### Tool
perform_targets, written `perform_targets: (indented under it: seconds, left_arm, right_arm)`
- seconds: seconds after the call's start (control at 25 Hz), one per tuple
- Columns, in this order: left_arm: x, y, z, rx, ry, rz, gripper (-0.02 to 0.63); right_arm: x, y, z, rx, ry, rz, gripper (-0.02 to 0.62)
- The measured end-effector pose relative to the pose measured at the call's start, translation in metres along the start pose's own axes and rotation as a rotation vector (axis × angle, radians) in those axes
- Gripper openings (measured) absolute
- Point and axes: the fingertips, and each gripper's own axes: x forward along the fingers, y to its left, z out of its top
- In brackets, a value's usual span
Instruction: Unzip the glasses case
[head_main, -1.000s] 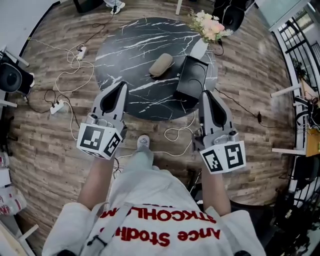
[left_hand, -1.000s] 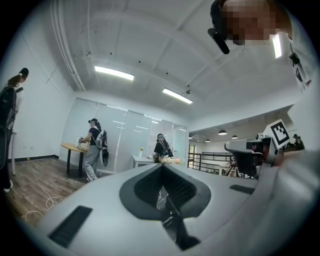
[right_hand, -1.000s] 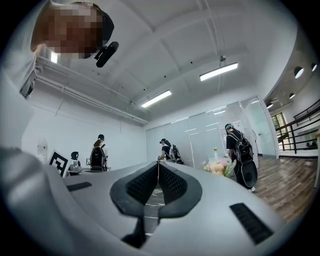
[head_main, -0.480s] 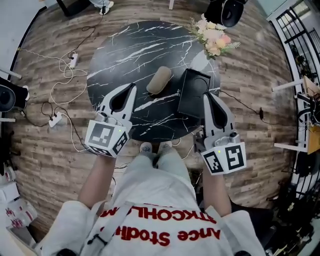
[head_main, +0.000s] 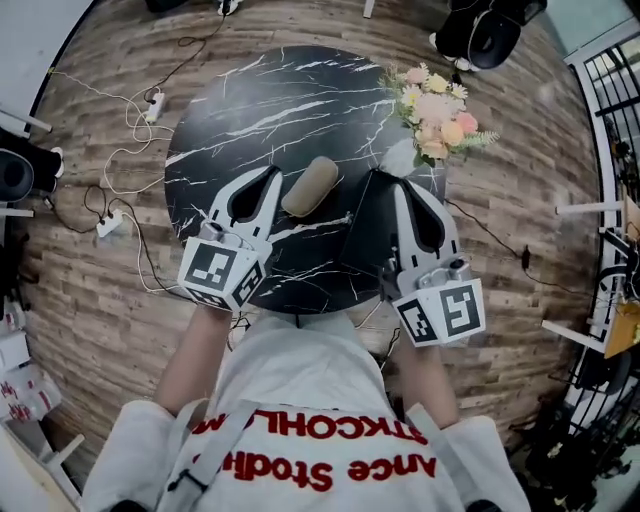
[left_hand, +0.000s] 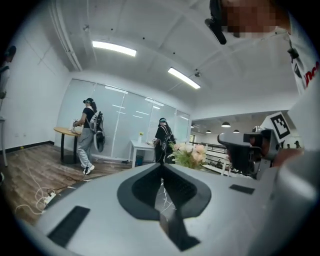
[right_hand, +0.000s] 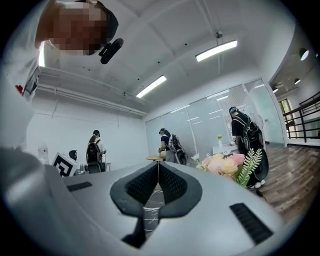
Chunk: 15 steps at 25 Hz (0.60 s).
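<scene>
The beige glasses case (head_main: 309, 186) lies mid-frame on the marble table (head_main: 250, 110), just right of the left gripper (head_main: 271, 173). That one and the right gripper (head_main: 402, 186) both have their jaws pressed together on nothing. It would be best to open both, pin the case with one, and seek the zip pull, unseen here, with the other.

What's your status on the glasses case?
Left tool, right tool: shut, empty. Glasses case on table between them, not gripped. Black box under right tool.
</scene>
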Motion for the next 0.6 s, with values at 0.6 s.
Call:
perform_targets:
  seconds: [0.6]
  left_arm:
    - [0.088, 0.017, -0.086, -0.036, 0.193, -0.087, 0.001]
  right_arm:
    - [0.055, -0.049, -0.071, 0.037, 0.174, -0.004, 0.017]
